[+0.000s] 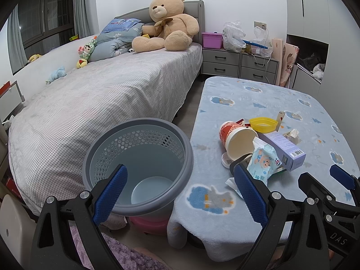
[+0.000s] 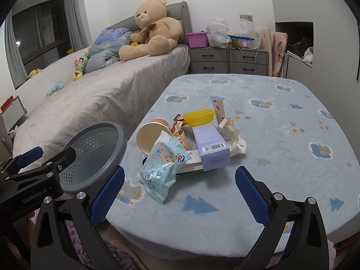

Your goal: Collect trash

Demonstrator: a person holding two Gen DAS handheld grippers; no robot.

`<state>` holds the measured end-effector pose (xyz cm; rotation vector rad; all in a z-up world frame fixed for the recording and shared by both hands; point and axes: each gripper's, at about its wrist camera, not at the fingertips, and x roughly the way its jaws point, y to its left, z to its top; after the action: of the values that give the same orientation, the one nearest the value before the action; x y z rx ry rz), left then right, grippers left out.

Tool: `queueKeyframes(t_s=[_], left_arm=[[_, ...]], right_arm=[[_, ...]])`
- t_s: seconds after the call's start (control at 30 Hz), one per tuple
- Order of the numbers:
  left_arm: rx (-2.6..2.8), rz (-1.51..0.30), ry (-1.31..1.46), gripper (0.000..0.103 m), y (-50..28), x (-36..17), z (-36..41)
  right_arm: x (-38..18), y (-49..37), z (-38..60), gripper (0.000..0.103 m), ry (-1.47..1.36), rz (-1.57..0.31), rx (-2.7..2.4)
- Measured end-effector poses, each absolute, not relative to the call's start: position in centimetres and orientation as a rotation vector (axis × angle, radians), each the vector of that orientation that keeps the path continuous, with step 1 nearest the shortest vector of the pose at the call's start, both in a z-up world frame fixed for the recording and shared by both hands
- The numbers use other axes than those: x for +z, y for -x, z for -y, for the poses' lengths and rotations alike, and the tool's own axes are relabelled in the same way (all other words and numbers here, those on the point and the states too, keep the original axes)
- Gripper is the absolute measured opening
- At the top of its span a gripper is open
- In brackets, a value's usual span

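Note:
A pile of trash lies on the blue-blanketed table: a tipped paper cup, a blue wipes packet, a purple box, a yellow lid and crumpled paper. The pile also shows in the left wrist view, with the cup and packet. An empty grey perforated bin stands left of the table, between it and the bed. My left gripper is open, over the bin's near rim. My right gripper is open and empty, just short of the packet.
A bed with a big teddy bear and soft toys runs along the left. Grey nightstands with bags and a pink box stand behind the table. A purple rug lies at the bottom.

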<state>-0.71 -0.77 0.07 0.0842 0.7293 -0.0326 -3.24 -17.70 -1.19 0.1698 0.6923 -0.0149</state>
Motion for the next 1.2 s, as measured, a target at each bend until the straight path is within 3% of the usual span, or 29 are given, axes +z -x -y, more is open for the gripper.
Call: queueKeyframes(t_s=[0.73, 1.2], left_arm=[[-0.04, -0.744, -0.092, 0.091, 1.1, 0.1, 2.3], [-0.136, -0.84, -0.114, 0.091, -1.8, -4.2, 4.8]], right_arm=[[-2.0, 3.1, 18.0, 0.097, -0.182, -0.708, -0.008], [-4.3, 3.1, 24.1, 0.097, -0.218, -0.735, -0.11]])
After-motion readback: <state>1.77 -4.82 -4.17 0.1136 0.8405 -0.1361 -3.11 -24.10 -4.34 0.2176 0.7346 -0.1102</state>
